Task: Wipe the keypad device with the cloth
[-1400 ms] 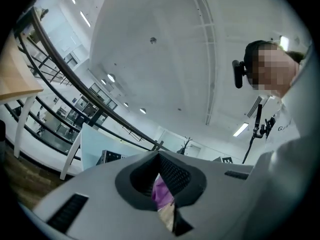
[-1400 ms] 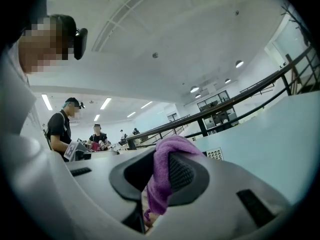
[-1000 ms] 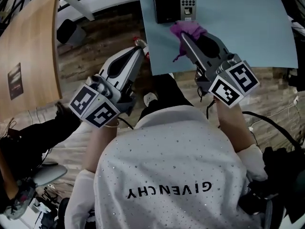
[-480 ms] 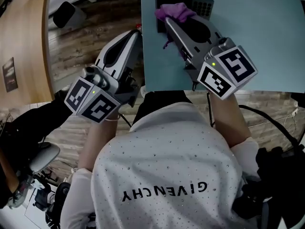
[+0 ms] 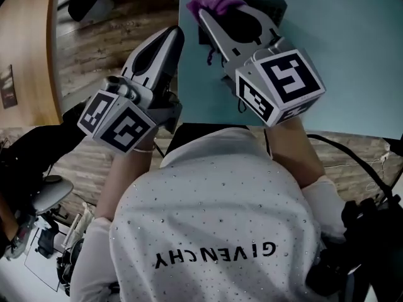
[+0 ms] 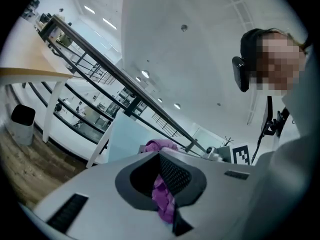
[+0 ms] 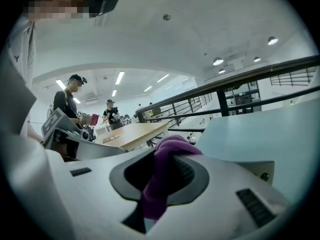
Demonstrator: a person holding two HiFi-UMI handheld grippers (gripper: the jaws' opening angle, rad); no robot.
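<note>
Currently, the purple cloth (image 5: 214, 0) is being gripped in the closed jaws of the right gripper (image 5: 206, 12) and held against the keypad device (image 5: 278, 8) at the far edge of the blue table (image 5: 352, 61). Purple fabric (image 6: 165, 204) is likewise being pinched between the jaws of the left gripper (image 5: 172, 35), which is being held just off the table's left edge.

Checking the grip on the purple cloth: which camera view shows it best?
The right gripper view: the cloth fills the middle, pinched between the jaws and bunched at their tip. The head view shows a small bunch at the top edge. The left gripper view shows a narrower purple strip between its jaws.
</note>
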